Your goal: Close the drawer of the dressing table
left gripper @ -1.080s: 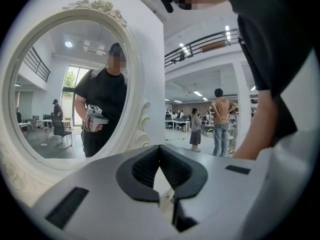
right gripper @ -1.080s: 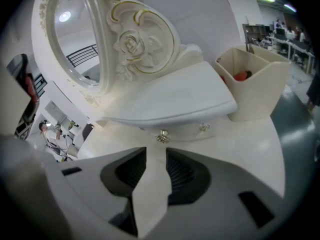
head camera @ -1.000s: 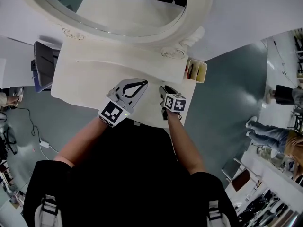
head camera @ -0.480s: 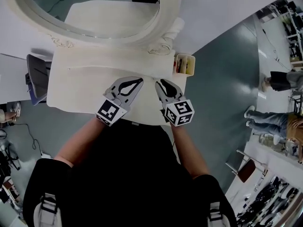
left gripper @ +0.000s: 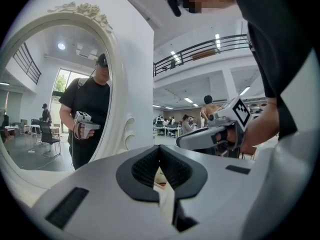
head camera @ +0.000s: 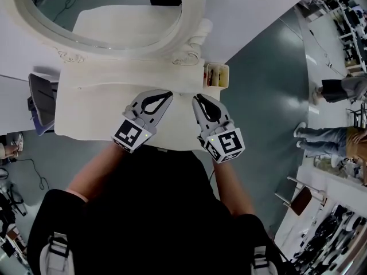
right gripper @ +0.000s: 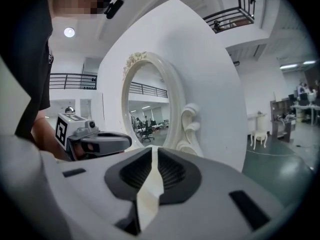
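Nearest, against the person's black shirt [head camera: 155, 211], the drawer of the cream dressing table [head camera: 86, 107] shows no part past the tabletop's near edge, which runs under both marker cubes, so both hand-held grippers hover above and beyond it. The grey left gripper [head camera: 168, 95] is clenched tip to tip on nothing. The grey right gripper [head camera: 198, 99], just beside it, has just been closing to a narrow slit, also empty, and behind both stands the oval carved-frame mirror [head camera: 126, 22].
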Demonstrator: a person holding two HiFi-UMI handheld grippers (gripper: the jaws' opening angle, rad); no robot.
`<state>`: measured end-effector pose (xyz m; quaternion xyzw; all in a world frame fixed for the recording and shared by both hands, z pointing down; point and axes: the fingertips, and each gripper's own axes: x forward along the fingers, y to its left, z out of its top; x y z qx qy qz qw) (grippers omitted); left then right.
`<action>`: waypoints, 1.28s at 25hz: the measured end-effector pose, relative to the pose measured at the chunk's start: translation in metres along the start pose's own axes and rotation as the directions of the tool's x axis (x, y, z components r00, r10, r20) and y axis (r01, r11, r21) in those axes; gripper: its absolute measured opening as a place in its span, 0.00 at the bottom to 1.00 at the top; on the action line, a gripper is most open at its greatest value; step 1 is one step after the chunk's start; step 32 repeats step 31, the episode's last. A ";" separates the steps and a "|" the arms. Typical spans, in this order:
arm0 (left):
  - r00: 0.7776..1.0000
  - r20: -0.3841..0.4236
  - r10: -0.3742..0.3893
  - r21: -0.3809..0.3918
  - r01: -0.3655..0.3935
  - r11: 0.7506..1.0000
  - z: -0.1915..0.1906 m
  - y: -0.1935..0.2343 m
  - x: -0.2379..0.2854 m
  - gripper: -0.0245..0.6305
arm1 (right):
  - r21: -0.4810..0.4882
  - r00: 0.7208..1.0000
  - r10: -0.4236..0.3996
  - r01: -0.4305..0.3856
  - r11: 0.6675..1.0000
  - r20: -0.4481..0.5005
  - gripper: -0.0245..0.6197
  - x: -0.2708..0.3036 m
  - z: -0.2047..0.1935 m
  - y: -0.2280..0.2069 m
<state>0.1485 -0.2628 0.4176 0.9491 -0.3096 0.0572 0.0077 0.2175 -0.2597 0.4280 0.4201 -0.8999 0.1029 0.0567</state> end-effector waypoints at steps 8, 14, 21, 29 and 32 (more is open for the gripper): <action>1.000 0.023 -0.015 -0.004 0.015 1.000 0.014 -0.006 -0.003 0.03 | -0.032 0.996 0.022 -0.019 0.999 0.085 0.04 -0.016 0.035 0.016; 0.999 0.046 -0.024 0.005 0.024 1.000 0.027 -0.005 -0.006 0.03 | -0.072 0.992 0.035 -0.026 0.997 0.123 0.04 -0.020 0.055 0.024; 0.998 0.058 -0.033 0.004 0.033 0.999 0.035 -0.006 -0.008 0.03 | -0.088 0.991 0.025 -0.013 0.996 0.129 0.04 -0.020 0.060 0.029; 0.996 0.075 -0.039 0.001 0.039 0.999 0.045 -0.006 -0.010 0.03 | -0.095 0.992 0.010 0.002 0.996 0.125 0.04 -0.020 0.063 0.029; 0.996 0.076 -0.040 -0.002 0.040 0.999 0.046 -0.006 -0.010 0.03 | -0.090 0.992 0.007 0.005 0.996 0.125 0.04 -0.021 0.062 0.027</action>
